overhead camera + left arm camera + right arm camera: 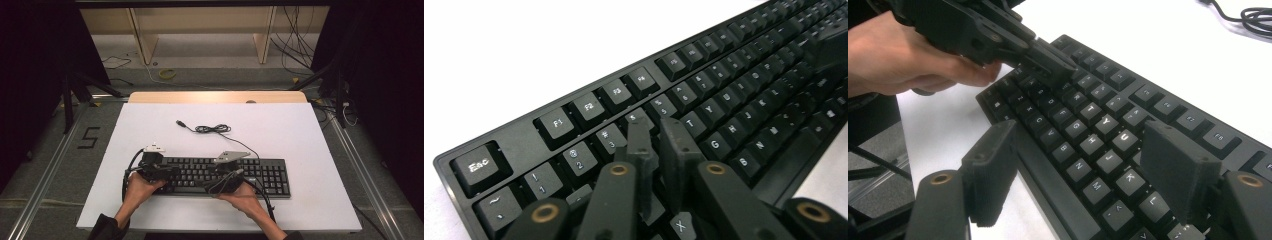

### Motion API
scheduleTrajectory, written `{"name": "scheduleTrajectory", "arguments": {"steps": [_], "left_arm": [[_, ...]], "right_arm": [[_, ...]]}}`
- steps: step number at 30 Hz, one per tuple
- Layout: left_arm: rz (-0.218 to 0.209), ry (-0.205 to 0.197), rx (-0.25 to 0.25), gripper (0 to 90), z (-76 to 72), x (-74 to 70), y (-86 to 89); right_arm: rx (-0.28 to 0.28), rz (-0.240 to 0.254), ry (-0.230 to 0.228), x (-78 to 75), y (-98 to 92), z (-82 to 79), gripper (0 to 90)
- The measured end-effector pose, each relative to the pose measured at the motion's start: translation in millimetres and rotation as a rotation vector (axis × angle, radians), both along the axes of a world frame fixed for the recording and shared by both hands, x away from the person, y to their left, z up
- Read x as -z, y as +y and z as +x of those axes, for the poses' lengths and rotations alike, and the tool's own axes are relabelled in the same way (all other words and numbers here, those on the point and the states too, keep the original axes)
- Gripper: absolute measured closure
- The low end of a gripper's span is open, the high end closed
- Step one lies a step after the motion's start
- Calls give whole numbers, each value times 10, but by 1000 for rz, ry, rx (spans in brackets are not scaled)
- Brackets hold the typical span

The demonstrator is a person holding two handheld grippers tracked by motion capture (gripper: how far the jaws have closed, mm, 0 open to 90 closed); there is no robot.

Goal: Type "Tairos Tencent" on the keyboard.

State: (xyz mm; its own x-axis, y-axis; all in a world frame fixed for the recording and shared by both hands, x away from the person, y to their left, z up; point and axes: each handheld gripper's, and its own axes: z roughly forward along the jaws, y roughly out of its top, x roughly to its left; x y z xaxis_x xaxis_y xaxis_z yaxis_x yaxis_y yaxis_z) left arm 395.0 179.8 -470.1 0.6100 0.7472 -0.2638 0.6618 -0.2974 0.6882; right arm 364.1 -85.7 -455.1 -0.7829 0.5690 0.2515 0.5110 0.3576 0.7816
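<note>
Forearms in dark sleeves enter from the near edge of the high view, each hand working a two-jaw gripper over a white table (300, 135) that takes up most of the frame.

On the table's near half lies a black keyboard (260, 175), set lengthwise across the board with its number pad toward the right. Its thin black cable (212, 129) runs off the back edge and lies in a loose coil on the bare white surface behind it, the plug end well apart from the keys.

Over the keyboard's left end, the left gripper (659, 132) points down at the upper letter rows. Its jaws stand nearly together, a narrow gap between the pads, with nothing held; the tips are at the number-row keys, though whether they press a key cannot be told. The left hand (908, 55) grips the tool from behind.

Near the middle of the keyboard, the right gripper (1088, 170) is held with its jaws wide apart. One pad hangs off the front edge near the space bar and the other stands above the keys right of the L; neither closes on anything.
</note>
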Motion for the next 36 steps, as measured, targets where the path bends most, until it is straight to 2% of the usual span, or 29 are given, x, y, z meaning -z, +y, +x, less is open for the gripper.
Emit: {"name": "scheduleTrajectory", "arguments": {"steps": [8,18,27,36], "left_arm": [[-43,-1,22,681,-60,-59,29],[-70,-1,40,499,-133,-92,45],[-90,-11,35,419,-178,-131,84],[-103,-20,36,378,-216,-157,102]], "right_arm": [[1,0,0,7,1,14,413],[-9,-21,0,25,25,24,627],[-13,-40,5,52,57,43,792],[-20,-61,14,85,104,52,872]]}}
